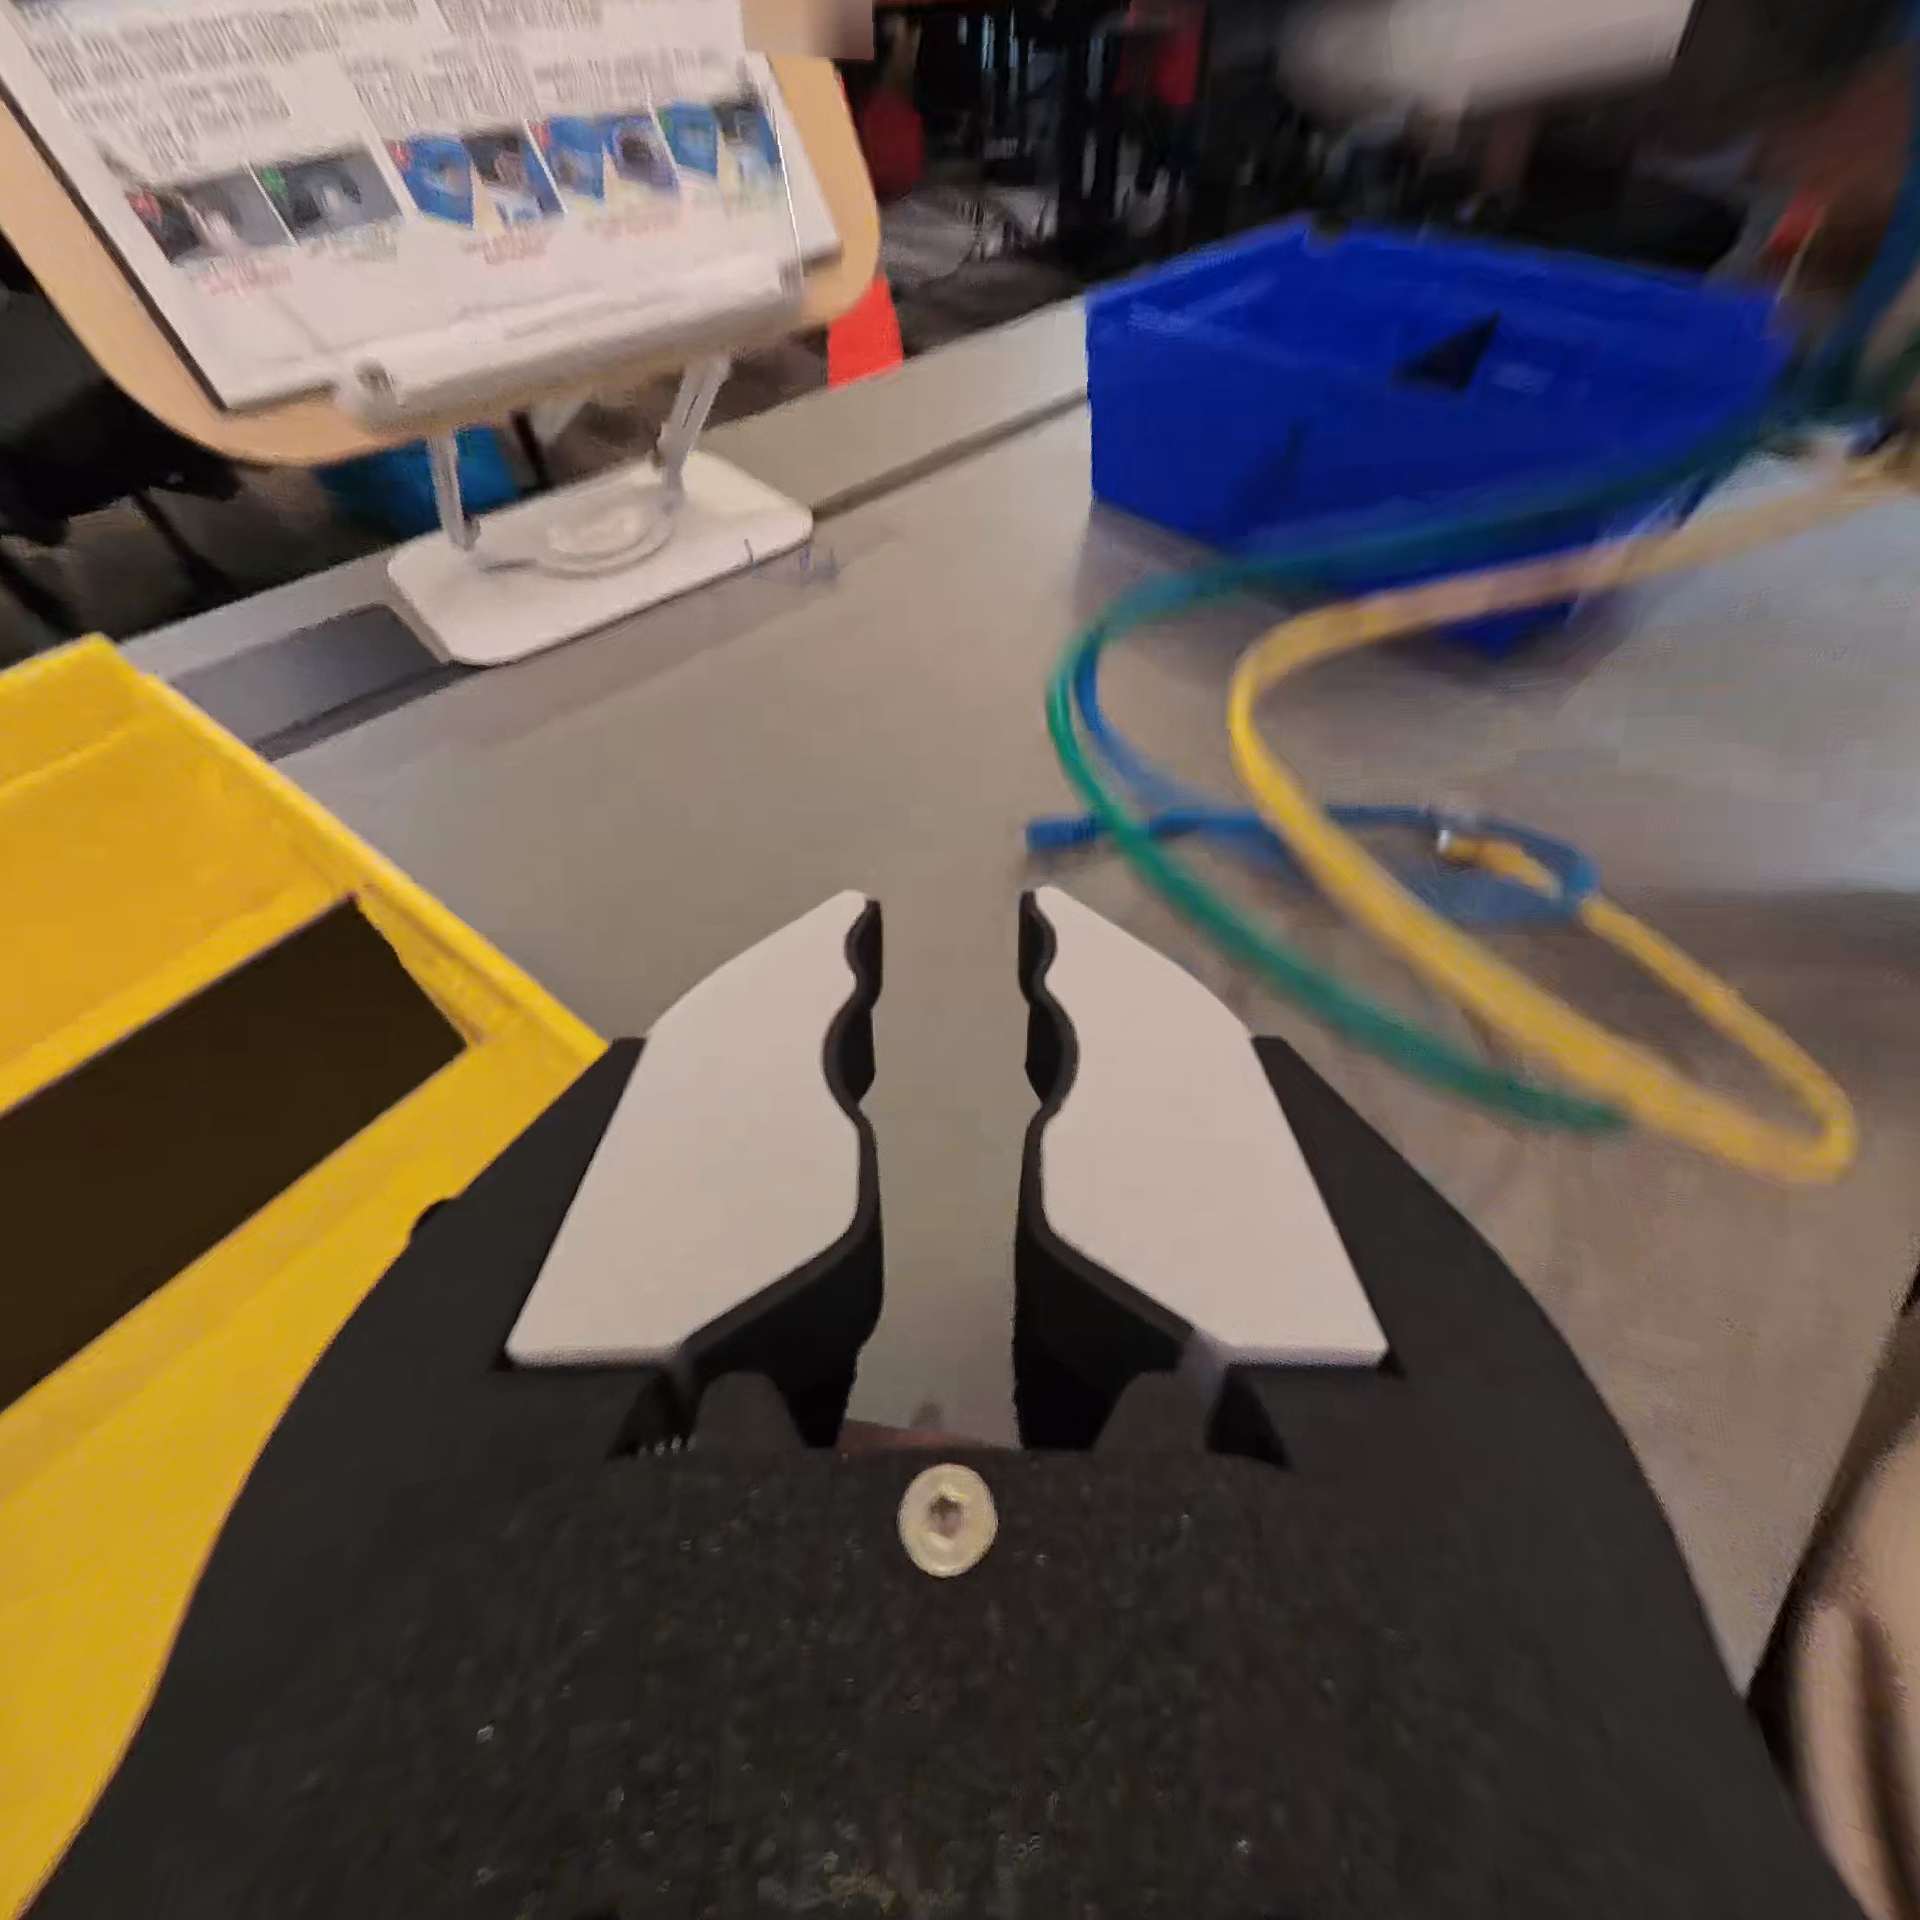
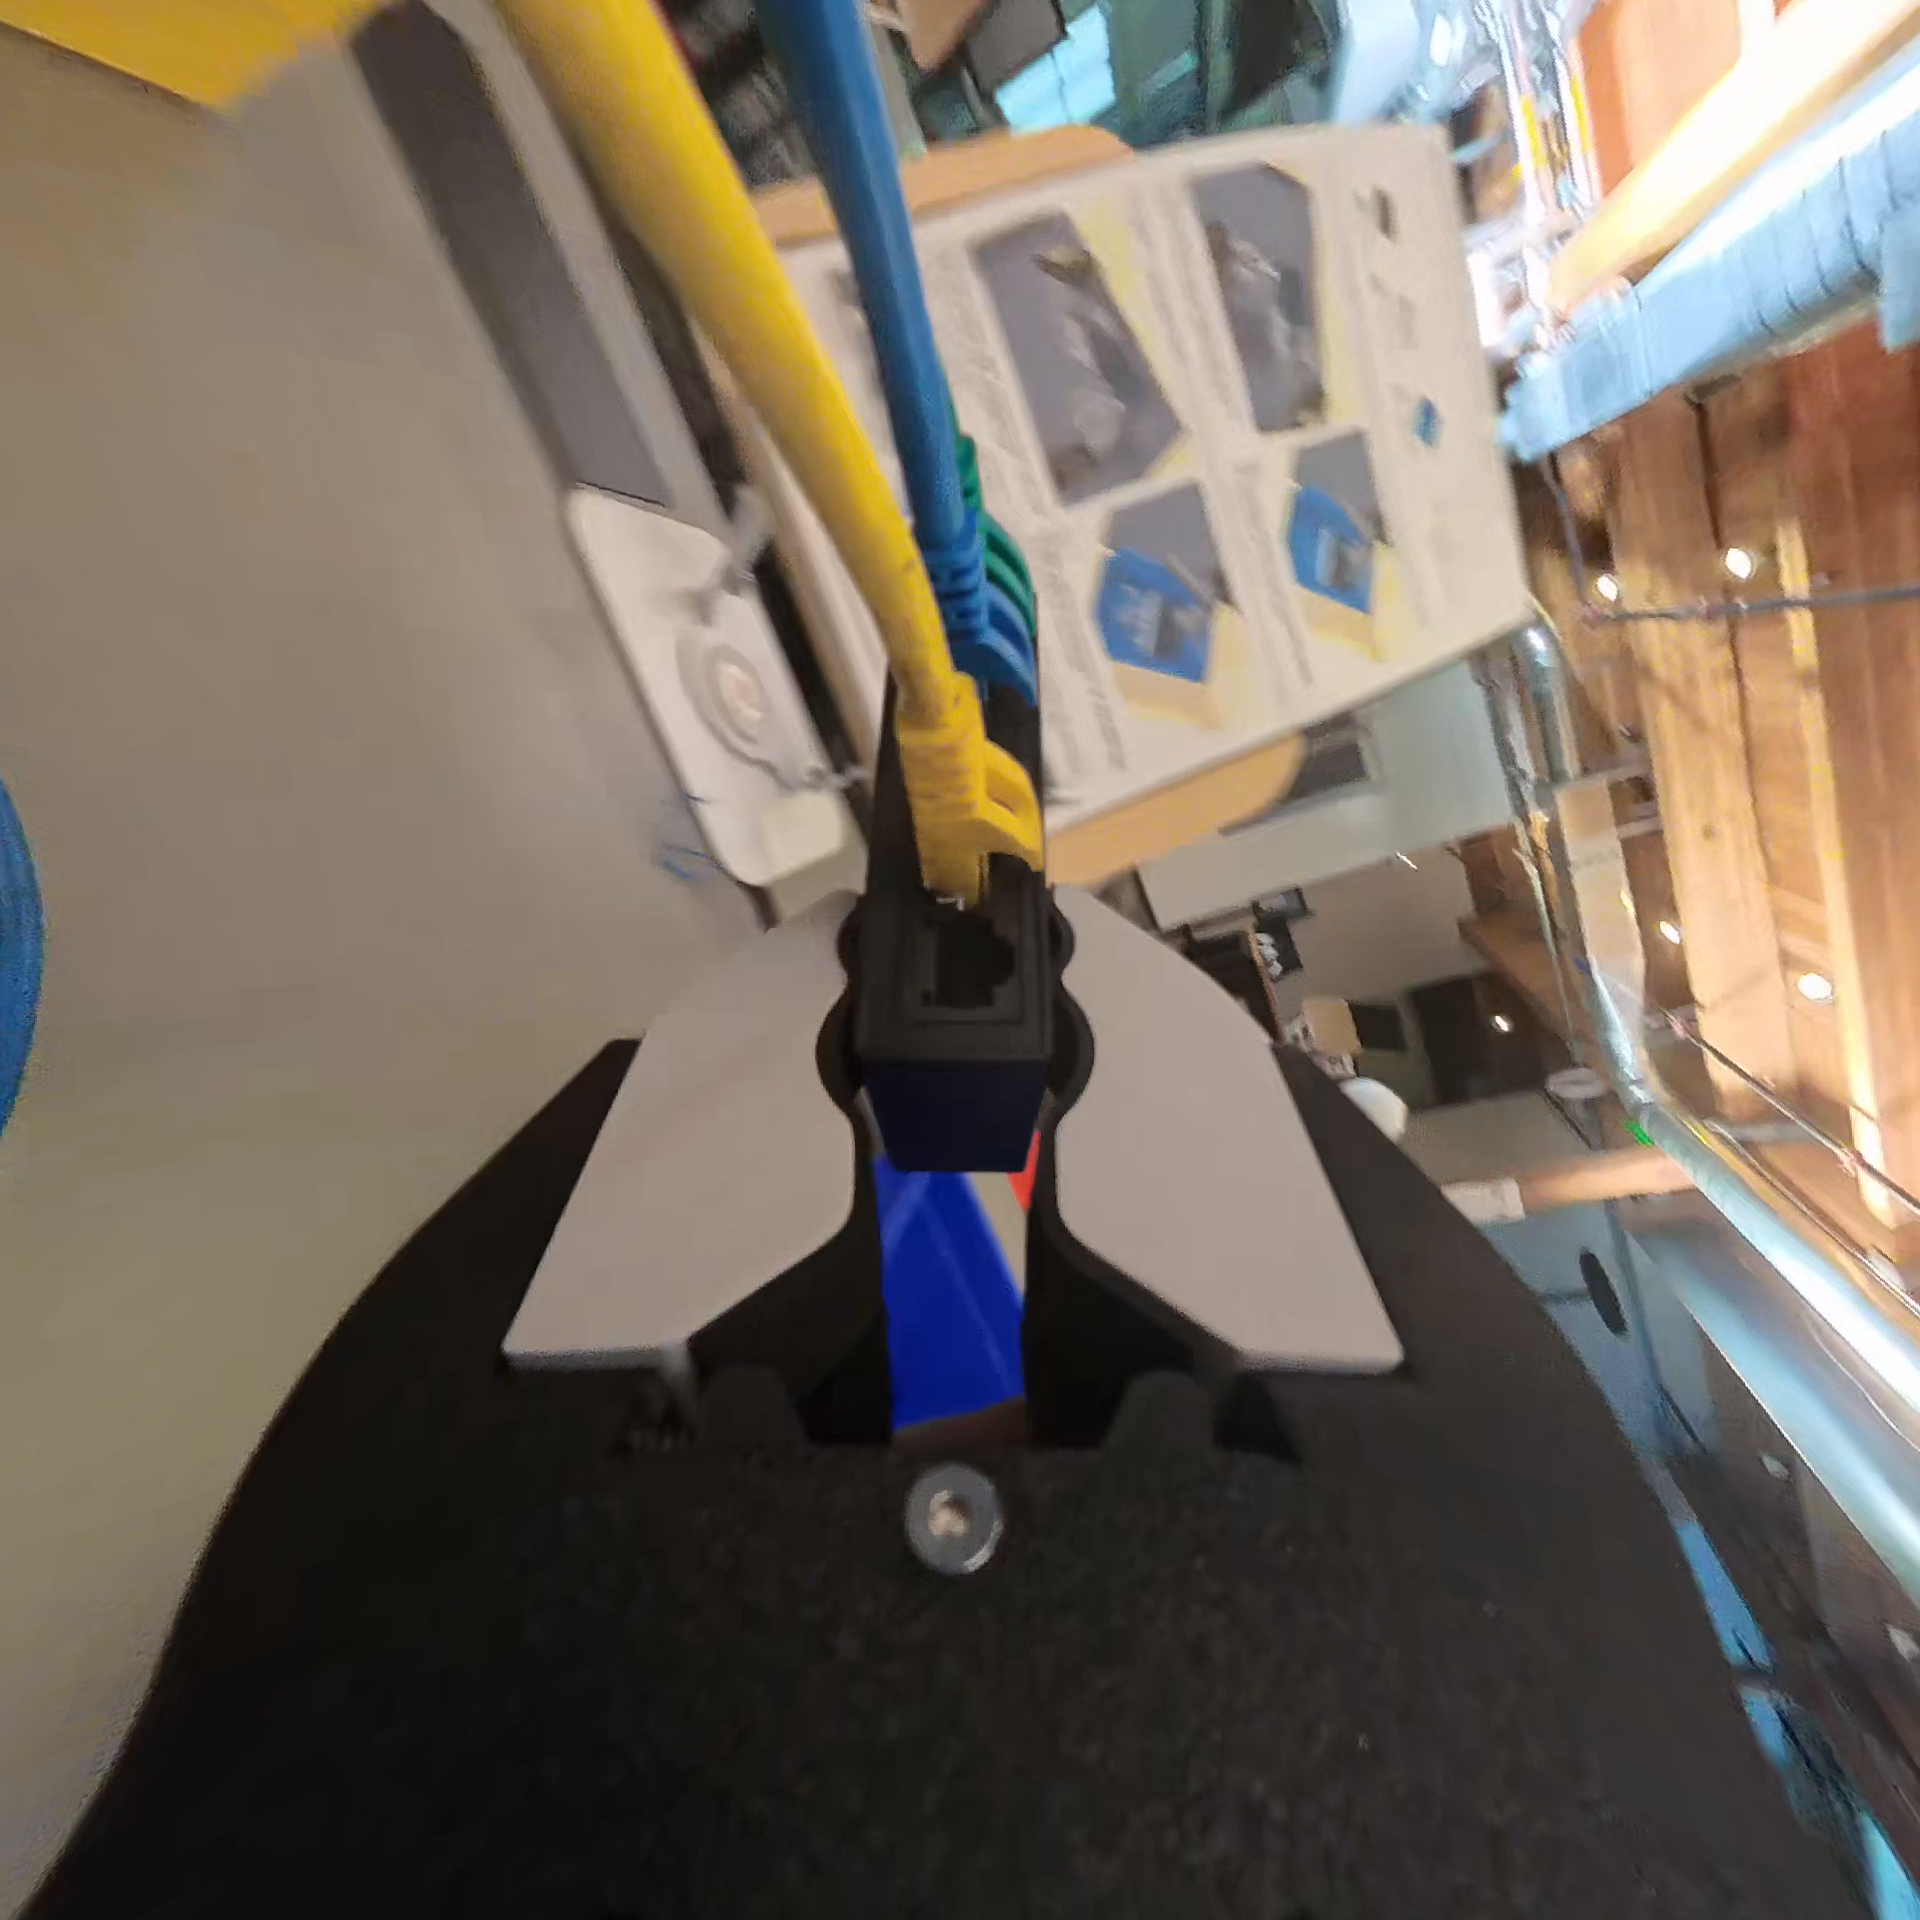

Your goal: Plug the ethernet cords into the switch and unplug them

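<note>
Our right hand-held gripper clamps the black switch, long axis running away from us, cords plugged in. Left hand-held gripper is open, empty; loose cable ends lie on the bench just ahead-right.
</note>
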`<state>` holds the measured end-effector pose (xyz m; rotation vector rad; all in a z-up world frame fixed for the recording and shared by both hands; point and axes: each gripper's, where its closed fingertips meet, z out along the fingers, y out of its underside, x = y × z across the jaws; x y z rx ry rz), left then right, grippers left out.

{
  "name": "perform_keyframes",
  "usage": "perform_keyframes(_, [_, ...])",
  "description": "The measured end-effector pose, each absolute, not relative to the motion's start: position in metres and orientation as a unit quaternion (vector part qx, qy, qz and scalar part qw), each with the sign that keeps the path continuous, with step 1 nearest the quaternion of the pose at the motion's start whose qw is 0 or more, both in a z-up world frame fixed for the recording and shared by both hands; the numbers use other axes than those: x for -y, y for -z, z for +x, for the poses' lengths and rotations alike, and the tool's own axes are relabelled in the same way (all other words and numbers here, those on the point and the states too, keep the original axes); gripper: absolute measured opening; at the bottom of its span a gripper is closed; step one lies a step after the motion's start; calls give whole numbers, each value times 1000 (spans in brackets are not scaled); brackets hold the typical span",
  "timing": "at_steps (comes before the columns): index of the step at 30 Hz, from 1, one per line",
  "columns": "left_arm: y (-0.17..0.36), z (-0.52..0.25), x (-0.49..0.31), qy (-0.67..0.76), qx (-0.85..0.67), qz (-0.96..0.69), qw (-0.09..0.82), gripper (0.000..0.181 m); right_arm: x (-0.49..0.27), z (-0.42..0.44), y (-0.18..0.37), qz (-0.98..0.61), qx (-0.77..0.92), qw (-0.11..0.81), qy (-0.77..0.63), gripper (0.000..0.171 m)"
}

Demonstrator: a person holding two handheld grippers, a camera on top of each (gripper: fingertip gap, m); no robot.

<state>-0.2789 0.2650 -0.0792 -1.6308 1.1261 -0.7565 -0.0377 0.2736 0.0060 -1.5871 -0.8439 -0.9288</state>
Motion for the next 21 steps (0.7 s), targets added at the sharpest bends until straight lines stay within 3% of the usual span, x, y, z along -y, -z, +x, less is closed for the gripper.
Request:
perform_keyframes(6, [142,-290,-241,264,-499,-696,444,23,-273,51,-126,-655,288,516,472,29])
perform_keyframes(15, [139,-291,-240,286,-492,-704,425,23,-257,195,-285,-659,138,476,565,30])
perform_keyframes(21, [139,-289,-239,282,-500,-699,425,23,-242,271,-312,-647,57,413,639,30])
